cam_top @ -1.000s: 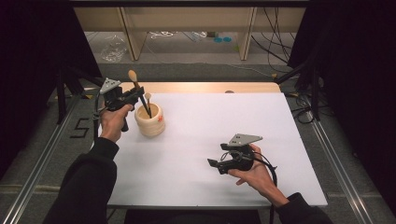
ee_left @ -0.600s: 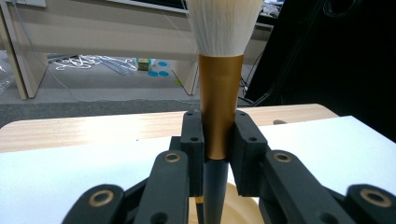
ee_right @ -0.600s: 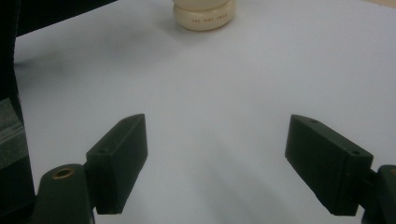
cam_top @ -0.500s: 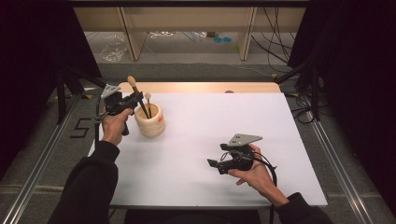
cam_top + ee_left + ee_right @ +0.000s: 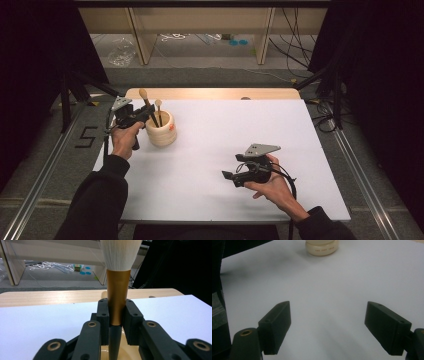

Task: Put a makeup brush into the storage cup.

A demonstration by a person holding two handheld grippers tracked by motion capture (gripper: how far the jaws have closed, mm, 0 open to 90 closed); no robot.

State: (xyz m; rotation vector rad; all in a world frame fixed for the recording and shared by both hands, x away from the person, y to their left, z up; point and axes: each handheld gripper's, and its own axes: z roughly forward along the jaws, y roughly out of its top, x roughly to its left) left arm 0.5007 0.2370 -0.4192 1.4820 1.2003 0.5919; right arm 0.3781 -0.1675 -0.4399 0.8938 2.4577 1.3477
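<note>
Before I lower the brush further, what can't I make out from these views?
- Brush: left gripper view, bristle top cut off by the upper edge; handle end hidden between the jaws.
- Cup inside: high view, too small and blocked by the left gripper.
- Cup's upper part: right gripper view, cut off by the top edge.
- Second brush: high view, too small for detail.

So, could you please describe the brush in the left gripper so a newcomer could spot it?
Find the white table top, then the cream cup near its far left corner. The brush stands upright over it between the left gripper fingers: white bristles, gold collar, dark handle, and thicker than the slim stick alongside.
</note>
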